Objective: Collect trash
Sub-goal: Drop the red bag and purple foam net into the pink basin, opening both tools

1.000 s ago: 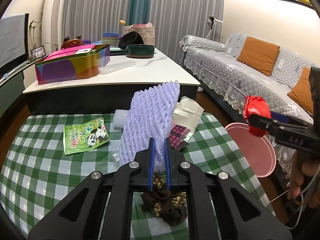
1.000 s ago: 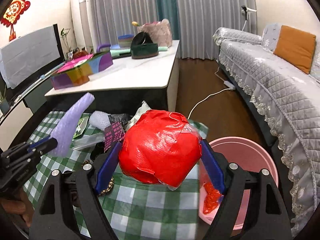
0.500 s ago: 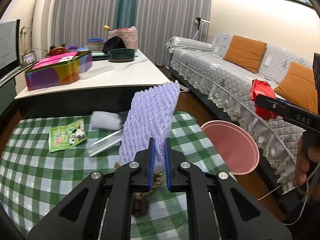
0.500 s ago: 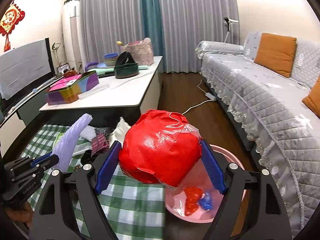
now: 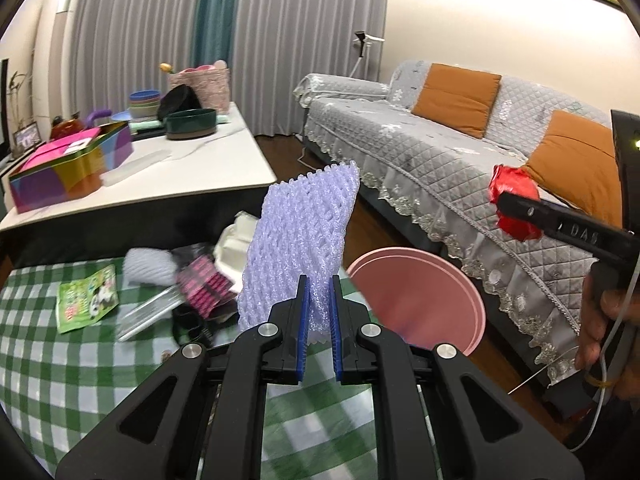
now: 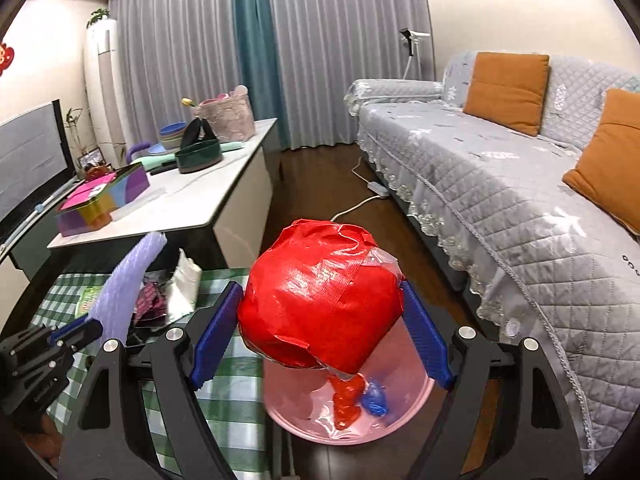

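Mid-task. Right gripper (image 6: pixel 320 332) clamps red ball (image 6: pixel 320 300) over pink bin (image 6: pixel 400 416); not dropped yet. Left gripper (image 5: pixel 319 312) pinches purple foam net (image 5: pixel 304 240) above checked table (image 5: pixel 60 380), beside bin. Two scraps (image 6: pixel 360 398) already binned. Green packet (image 5: pixel 86 298), pink wrapper (image 5: pixel 206 286), white foam left on table.

Red crumpled wrapper ball (image 6: pixel 320 304), glossy with clear tape, clamped between blue pads directly above pink bin (image 6: pixel 404 412), already holding red and blue scraps. Lavender foam net sleeve (image 5: pixel 302 240), upright, pinched at its lower edge. Green panda packet (image 5: pixel 86 298), pink-black wrapper (image 5: pixel 204 288) and white foam lying on checked cloth.
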A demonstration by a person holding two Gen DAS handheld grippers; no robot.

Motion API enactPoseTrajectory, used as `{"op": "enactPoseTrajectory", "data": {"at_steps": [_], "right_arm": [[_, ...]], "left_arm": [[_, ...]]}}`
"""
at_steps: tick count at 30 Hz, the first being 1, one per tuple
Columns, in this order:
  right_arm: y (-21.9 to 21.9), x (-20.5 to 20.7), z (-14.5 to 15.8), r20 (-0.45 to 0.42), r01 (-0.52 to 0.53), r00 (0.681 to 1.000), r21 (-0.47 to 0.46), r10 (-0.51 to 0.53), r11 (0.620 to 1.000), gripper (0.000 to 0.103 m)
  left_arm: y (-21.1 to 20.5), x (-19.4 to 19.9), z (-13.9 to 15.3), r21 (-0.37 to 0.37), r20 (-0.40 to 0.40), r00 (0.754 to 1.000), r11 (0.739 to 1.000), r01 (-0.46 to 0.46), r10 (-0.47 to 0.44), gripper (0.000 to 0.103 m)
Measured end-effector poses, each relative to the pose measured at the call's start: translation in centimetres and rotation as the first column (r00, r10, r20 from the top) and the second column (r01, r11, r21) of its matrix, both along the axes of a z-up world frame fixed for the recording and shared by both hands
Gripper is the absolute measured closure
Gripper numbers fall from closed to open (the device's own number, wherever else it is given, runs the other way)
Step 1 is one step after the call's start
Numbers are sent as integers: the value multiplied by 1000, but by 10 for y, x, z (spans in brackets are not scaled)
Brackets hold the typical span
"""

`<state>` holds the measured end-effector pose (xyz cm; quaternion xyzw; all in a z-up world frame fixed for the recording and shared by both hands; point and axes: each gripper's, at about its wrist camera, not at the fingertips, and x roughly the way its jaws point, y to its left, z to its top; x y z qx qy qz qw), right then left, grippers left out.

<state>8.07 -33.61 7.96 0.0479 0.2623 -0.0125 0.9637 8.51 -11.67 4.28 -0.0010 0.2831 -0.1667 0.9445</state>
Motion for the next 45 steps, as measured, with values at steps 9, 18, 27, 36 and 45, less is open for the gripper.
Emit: {"op": "enactPoseTrajectory", "data": {"at_steps": [9, 18, 27, 36, 45], "right_arm": [[-28, 4, -6, -12, 63, 998, 13, -63, 998, 25], [-40, 16, -21, -57, 93, 994, 21, -91, 995, 25], [-47, 30, -31, -88, 114, 990, 29, -111, 993, 25], [-53, 43, -44, -124, 132, 984, 24, -129, 991, 24], [-63, 50, -54, -146, 174, 975, 14, -170, 985, 12]], "left_arm": [[-37, 19, -3, 3, -10, 998, 998, 61, -61, 94], [-63, 37, -13, 5, -32, 995, 995, 99, -98, 94], [-90, 53, -18, -13, -41, 980, 981, 196, -196, 94], [-115, 77, -32, -72, -81, 958, 960, 271, -276, 93], [-117, 95, -50, -111, -141, 949, 957, 266, -280, 69]]}}
